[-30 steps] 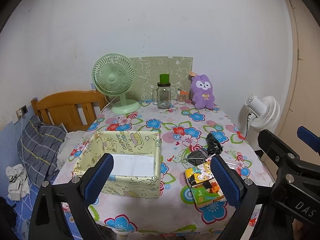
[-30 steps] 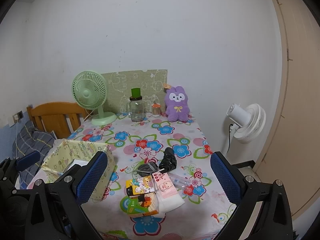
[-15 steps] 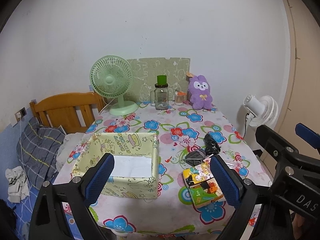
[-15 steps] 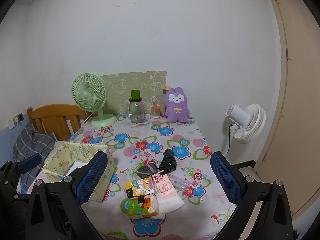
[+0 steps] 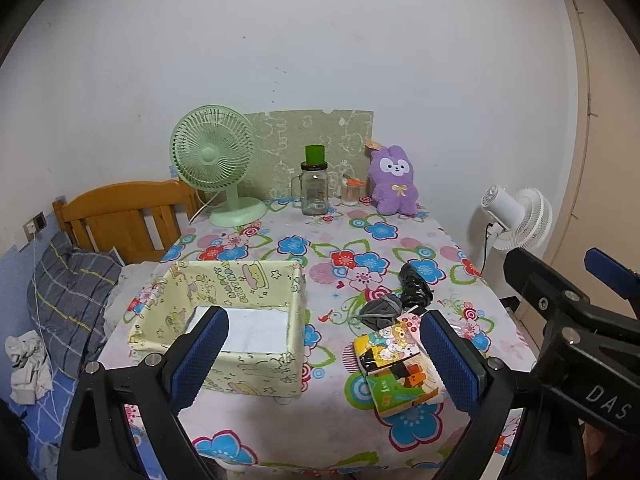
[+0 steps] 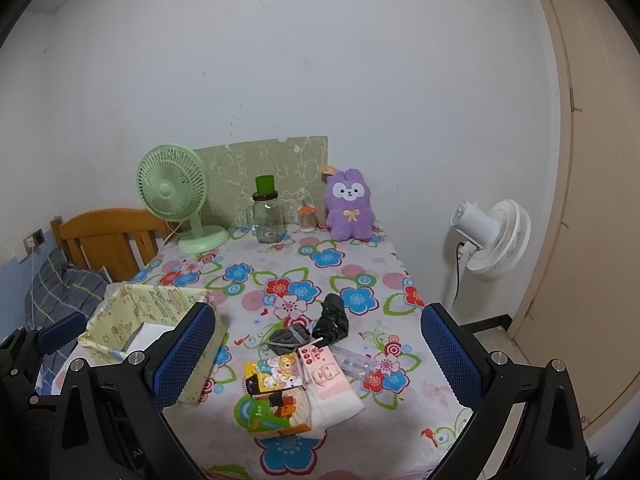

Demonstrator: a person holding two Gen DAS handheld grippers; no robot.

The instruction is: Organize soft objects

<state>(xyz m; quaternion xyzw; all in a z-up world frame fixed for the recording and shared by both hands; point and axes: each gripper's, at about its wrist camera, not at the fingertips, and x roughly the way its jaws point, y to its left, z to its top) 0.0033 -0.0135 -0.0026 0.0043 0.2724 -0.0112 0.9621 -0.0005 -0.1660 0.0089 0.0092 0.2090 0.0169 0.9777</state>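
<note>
Flanking the soft pile [image 6: 298, 376] — fabric bin [image 5: 240, 320], fans beyond

wall [image 6: 320, 60]: white, scuffed
door [image 6: 592, 200]: beige, right side
table [image 5: 280, 432]: floral cloth
headboard [image 5: 120, 216]: wooden, left
floor fan [image 6: 496, 240]: white, beside table
</note>
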